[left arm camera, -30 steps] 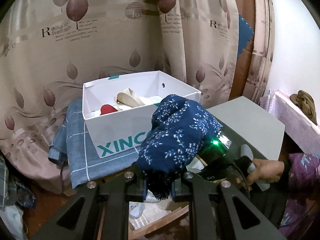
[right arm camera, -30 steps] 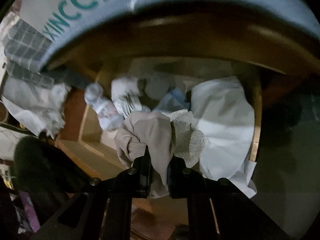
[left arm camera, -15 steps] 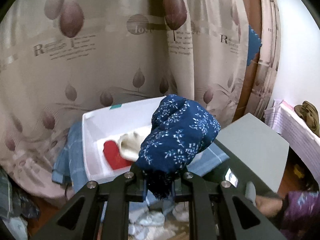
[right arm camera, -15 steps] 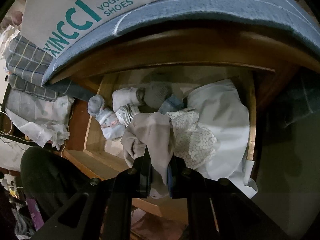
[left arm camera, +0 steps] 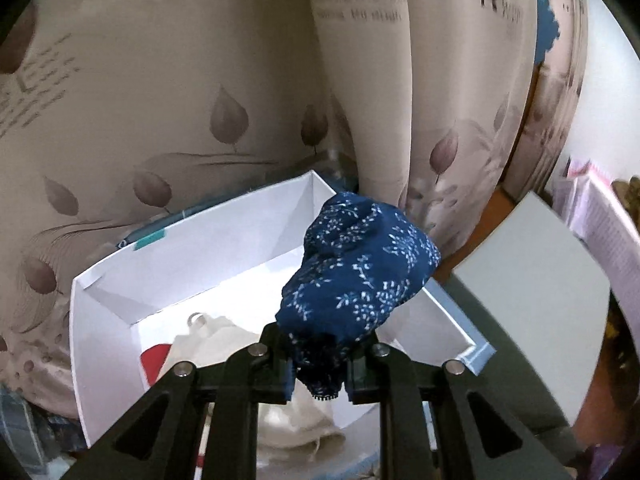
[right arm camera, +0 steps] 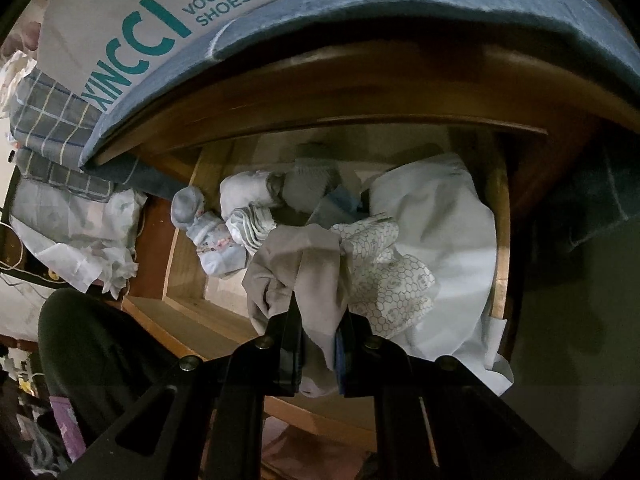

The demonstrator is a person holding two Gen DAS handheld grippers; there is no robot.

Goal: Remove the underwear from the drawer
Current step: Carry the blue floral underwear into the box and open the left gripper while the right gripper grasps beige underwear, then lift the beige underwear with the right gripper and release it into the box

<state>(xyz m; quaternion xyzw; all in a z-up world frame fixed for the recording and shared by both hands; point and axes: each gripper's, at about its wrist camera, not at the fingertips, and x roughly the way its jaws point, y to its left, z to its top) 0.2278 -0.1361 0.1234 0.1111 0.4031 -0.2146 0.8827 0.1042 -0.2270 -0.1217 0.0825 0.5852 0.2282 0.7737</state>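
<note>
The left gripper (left arm camera: pixel 319 364) has its jaws clamped on a bunched navy underwear (left arm camera: pixel 358 264) sprinkled with small white sprigs. The bundle sits above the white shoebox (left arm camera: pixel 104 320), over its near right part, held clear of the box floor. Inside the shoebox, a cream garment (left arm camera: pixel 224 340) lies on the bottom, and a red item (left arm camera: pixel 154 360) peeks out on the side of it nearer the box's left wall. Behind the shoebox hangs a beige curtain (left arm camera: pixel 200 80) printed with brown leaves and lettering. To the right of the box a grey flat panel (left arm camera: pixel 540 280) leans or lies; I cannot tell which.

The right gripper (right arm camera: pixel 319 342) is closed on a grey-beige underwear (right arm camera: pixel 304 272), which hangs bunched over the open wooden drawer (right arm camera: pixel 502 240). The drawer sits beneath the shoebox, whose side with teal lettering shows along the top of the right wrist view, resting on a blue cloth (right arm camera: pixel 440 12) that covers the furniture top. In the drawer, a honeycomb-patterned white cloth (right arm camera: pixel 392 276) touches the held garment on its right, a large white fabric (right arm camera: pixel 448 220) lies past that against the drawer's right wall, and rolled socks (right arm camera: pixel 240 216) sit to the left and farther back.
</note>
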